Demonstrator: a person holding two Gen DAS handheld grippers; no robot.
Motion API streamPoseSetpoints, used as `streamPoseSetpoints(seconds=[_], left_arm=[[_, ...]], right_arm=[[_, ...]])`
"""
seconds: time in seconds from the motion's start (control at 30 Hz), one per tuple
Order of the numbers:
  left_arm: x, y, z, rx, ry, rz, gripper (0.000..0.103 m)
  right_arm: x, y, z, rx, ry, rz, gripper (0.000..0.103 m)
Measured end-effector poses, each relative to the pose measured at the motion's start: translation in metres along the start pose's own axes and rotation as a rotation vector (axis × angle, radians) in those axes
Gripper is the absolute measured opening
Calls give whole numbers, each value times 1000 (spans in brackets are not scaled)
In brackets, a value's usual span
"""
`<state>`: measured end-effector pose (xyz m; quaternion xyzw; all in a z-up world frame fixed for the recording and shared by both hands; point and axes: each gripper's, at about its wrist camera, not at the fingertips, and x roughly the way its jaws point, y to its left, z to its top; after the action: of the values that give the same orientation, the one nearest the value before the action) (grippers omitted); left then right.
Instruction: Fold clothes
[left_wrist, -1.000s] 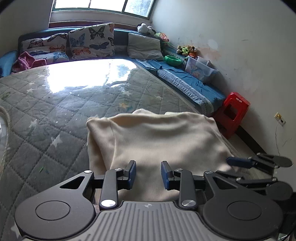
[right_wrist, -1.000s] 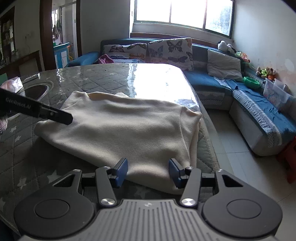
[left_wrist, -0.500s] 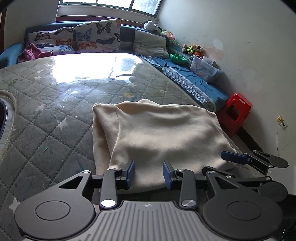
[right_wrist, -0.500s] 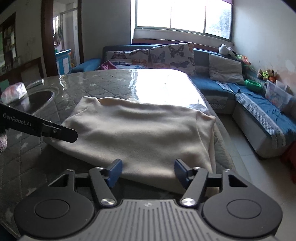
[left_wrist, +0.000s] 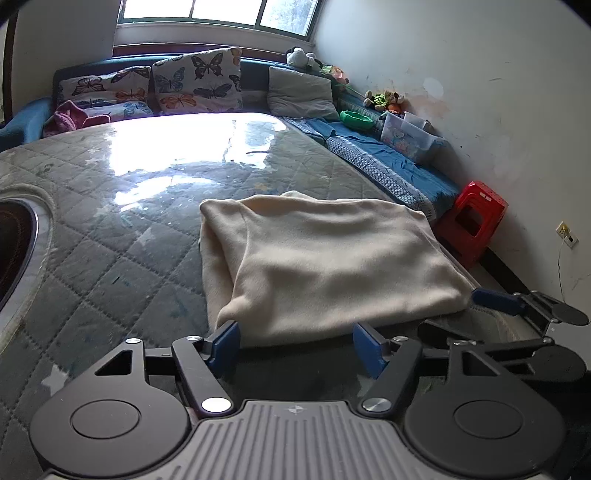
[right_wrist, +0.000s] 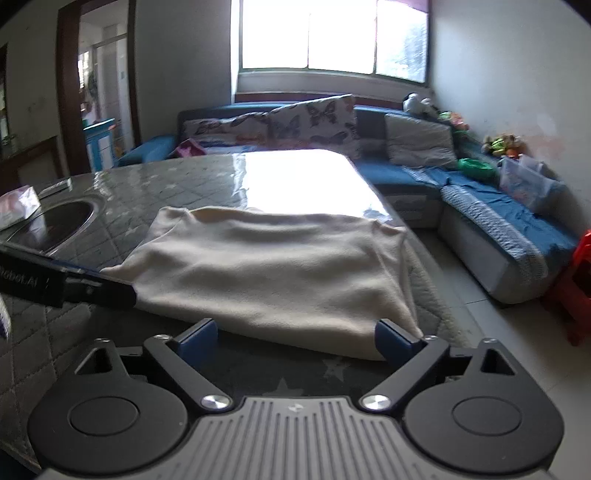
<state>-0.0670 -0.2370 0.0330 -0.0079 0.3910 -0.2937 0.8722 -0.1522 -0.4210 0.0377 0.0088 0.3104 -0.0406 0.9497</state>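
A big window (right_wrist: 332, 35) lets bright light shine on the shiny gray table (left_wrist: 110, 229), and behind it a blue sofa (right_wrist: 480, 206) with butterfly pillows (left_wrist: 195, 85) runs along the white wall (left_wrist: 480, 92), near a red stool (left_wrist: 476, 221).

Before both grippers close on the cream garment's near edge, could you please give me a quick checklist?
1. Left gripper open: ok.
2. Right gripper open: ok.
3. Garment near edge at both grippers: ok.
4. Garment wholly on table: not ok, its right side hangs over the edge.
5. Cloth between fingers: cannot tell.
6. Grippers apart from each other: ok.
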Motion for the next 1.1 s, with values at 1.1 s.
streamPoseSetpoints(seconds=[1.1], left_arm=[[-43, 0, -43, 37, -55, 35, 103]], right_arm=[[-37, 27, -27, 35, -24, -147, 103]])
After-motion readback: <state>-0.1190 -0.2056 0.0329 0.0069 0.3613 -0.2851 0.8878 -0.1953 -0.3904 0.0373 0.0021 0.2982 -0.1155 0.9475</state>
